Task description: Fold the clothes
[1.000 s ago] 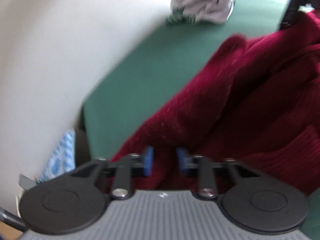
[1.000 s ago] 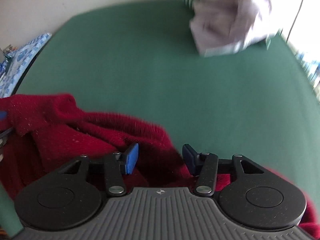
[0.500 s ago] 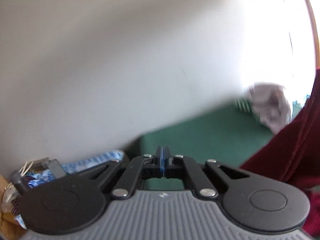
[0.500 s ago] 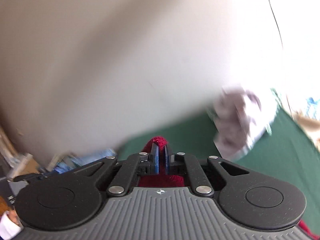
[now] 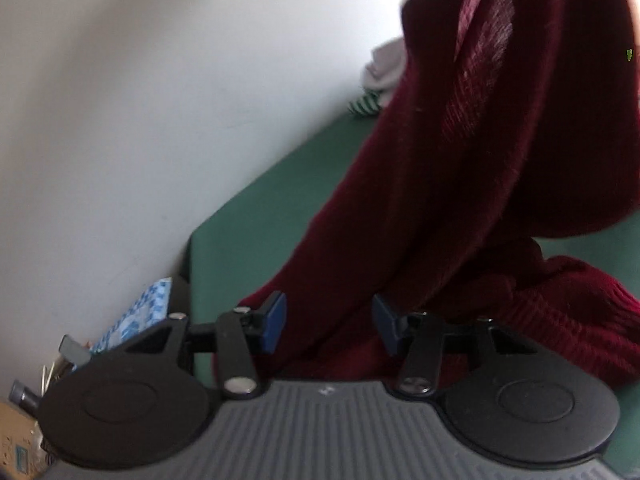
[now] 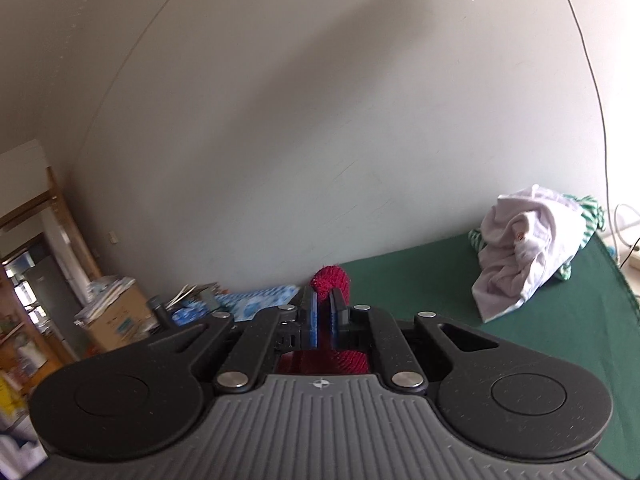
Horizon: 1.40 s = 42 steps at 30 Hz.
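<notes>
While right tool [image 6: 324, 316] clamps sweater [image 5: 480, 200], left tool [image 5: 328, 324] reopened

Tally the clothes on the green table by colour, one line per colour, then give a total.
Dark red: 1, the knit sweater, partly lifted off the green table, a bit of it pinched in the right claw.
White: 1, the crumpled garment by the wall.
Green and white striped: 1, the piece showing under the white one.
Total: 3
</notes>
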Tool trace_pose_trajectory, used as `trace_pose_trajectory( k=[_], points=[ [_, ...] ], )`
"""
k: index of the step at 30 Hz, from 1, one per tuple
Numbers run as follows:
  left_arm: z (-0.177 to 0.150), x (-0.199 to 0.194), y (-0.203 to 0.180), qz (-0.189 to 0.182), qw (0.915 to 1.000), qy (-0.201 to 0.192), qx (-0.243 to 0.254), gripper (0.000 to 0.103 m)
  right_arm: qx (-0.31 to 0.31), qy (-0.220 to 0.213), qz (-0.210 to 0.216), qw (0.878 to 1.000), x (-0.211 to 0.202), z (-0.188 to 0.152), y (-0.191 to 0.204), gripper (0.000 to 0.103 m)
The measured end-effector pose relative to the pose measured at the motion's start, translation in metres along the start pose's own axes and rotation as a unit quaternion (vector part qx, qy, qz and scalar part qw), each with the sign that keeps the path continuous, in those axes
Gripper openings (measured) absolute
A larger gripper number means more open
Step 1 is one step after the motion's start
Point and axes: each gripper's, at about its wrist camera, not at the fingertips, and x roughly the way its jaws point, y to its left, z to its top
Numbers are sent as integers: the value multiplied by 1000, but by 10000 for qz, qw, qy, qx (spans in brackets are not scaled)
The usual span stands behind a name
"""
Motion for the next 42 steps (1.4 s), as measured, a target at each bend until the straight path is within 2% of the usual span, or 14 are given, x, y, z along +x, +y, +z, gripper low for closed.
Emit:
trace_pose_trajectory(
  k=[6, 9, 12, 19, 22, 24, 27, 30, 32, 35, 37, 39, 41, 42],
  points=[
    [25, 14, -31, -355, 9993, 1, -143, 51, 24, 129, 55, 9999, -28, -20, 3, 6],
    [30, 25, -41, -99, 9990, 184, -407, 17, 92, 76, 115, 9999, -34, -29, 0, 6],
    [34, 19, -31, 279, 9952, 153, -926, 11, 46, 25, 87, 9999, -42, -33, 0, 6],
    [34, -112, 50, 1475, 9622, -935, -2090, 11, -788, 166, -789, 9936, -40, -41, 4, 6],
    [21, -165, 50, 1561, 9572, -1156, -2146, 11, -1032, 518, -597, 9915, -33, -57, 8, 6],
    [-1, -180, 31, 1340, 9628, -845, -2191, 11, -1232, 995, -397, 9866, -23, -78, 15, 6],
    [-47, -168, -9, 1003, 9721, 173, -2114, 11, -1548, 1830, -245, 9705, -6, -121, 20, 6],
    [-109, -145, -37, 890, 9635, 1280, -2178, 11, -1925, 2363, -325, 9518, 8, -161, 18, 6],
    [-141, -133, -42, 860, 9553, 1660, -2290, 11, -2200, 2525, -300, 9418, 13, -178, 17, 6],
    [-146, -127, -47, 879, 9508, 1876, -2301, 16, -2611, 2759, -266, 9247, 22, -203, 17, 8],
    [-141, -126, -51, 898, 9536, 1911, -2147, 22, -2987, 2810, -364, 9113, 23, -210, 17, 27],
    [-137, -131, -64, 1025, 9604, 1854, -1810, 34, -3333, 2745, -475, 9007, 17, -217, 13, 46],
    [-138, -125, -72, 1092, 9647, 1855, -1521, 65, -3628, 2748, -489, 8891, 11, -223, 11, 53],
    [-140, -121, -76, 1115, 9662, 1867, -1381, 68, -3751, 2783, -452, 8831, 8, -225, 10, 55]
  ],
)
